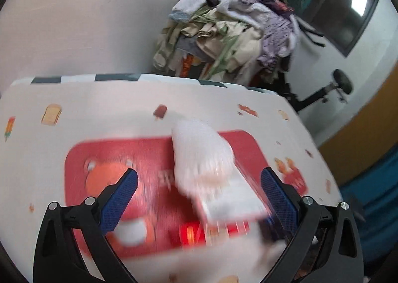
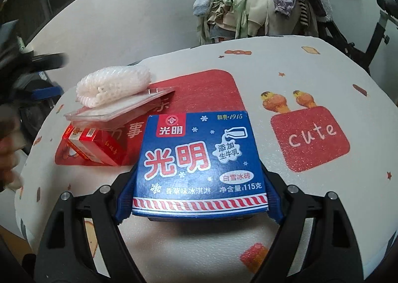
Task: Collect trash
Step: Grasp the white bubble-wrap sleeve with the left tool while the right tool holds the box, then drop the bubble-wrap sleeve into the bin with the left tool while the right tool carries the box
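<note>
- Trash lies gathered on a white tabletop (image 2: 174,245) printed with small snack pictures and red panels; one panel at about 3 o'clock in the right wrist view reads "cute".
- A blue ice-cream carton (image 2: 199,158) with red and white Chinese lettering sits at the centre of the right wrist view, flat face up, between the right gripper (image 2: 199,196).
- Right fingers (image 2: 125,198) stand wide apart, clamped on the carton's two sides; the blue pads press against its left and right edges.
- At 10 o'clock from the carton lies a clear plastic tray (image 2: 117,111), tilted, with a white foam net sleeve (image 2: 112,86) resting on top of it.
- Below the tray, at 9 o'clock from the carton, is a red cigarette pack (image 2: 97,146), touching the tray's lower side and lying just beside the carton.
- Left gripper (image 1: 199,183) shows in the left wrist view with its fingers (image 1: 122,196) spread wide and nothing pressed between them.
- That view is smeared by motion blur; the foam net sleeve (image 1: 201,148) and clear plastic tray (image 1: 233,203) appear between the fingers, nearer the right one, with the red cigarette pack (image 1: 199,233) a blur under them.
- Whether the left fingers touch any of these cannot be told through the blur.
- A heap of clothes (image 2: 261,1) is piled beyond the tabletop at 12 o'clock, against a white wall.
- A blurred hand (image 2: 7,143) shows at the far 9 o'clock edge of the right wrist view.
</note>
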{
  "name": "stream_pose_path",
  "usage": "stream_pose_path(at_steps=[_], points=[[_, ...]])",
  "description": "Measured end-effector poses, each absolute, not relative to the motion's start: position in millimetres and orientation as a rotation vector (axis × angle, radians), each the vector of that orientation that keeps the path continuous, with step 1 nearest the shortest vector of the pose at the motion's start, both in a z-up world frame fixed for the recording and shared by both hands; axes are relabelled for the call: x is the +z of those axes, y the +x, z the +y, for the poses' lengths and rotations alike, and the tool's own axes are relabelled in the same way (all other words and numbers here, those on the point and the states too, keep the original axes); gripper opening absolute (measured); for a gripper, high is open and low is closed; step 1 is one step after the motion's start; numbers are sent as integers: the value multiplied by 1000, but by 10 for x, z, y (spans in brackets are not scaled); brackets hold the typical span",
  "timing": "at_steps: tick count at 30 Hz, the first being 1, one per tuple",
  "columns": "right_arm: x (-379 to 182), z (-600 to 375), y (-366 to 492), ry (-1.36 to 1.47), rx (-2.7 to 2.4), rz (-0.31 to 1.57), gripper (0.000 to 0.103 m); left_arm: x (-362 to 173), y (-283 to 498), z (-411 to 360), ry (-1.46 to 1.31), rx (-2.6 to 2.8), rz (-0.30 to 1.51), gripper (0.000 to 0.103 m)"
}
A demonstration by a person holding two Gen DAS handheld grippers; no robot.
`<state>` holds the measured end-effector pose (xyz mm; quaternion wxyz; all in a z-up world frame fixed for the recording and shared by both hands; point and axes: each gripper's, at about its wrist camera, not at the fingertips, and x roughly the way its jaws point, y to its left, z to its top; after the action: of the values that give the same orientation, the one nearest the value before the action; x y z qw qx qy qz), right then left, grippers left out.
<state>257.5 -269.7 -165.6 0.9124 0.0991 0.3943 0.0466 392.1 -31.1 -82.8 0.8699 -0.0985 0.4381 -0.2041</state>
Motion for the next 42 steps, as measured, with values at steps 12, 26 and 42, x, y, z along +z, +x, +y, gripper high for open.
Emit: stream_pose_path(at_steps=[12,26,42], points=[[-1678,-2709,2591,231,147,815,82,-1043,4232,-531,-170,-399,1029,42],[-1043,-2539,2204,133,236,730,82,105,2673,77,-47,-441,740,42],[-631,-2359,971,122,322,679,82,-649,534,-86,66,-628,840,42]])
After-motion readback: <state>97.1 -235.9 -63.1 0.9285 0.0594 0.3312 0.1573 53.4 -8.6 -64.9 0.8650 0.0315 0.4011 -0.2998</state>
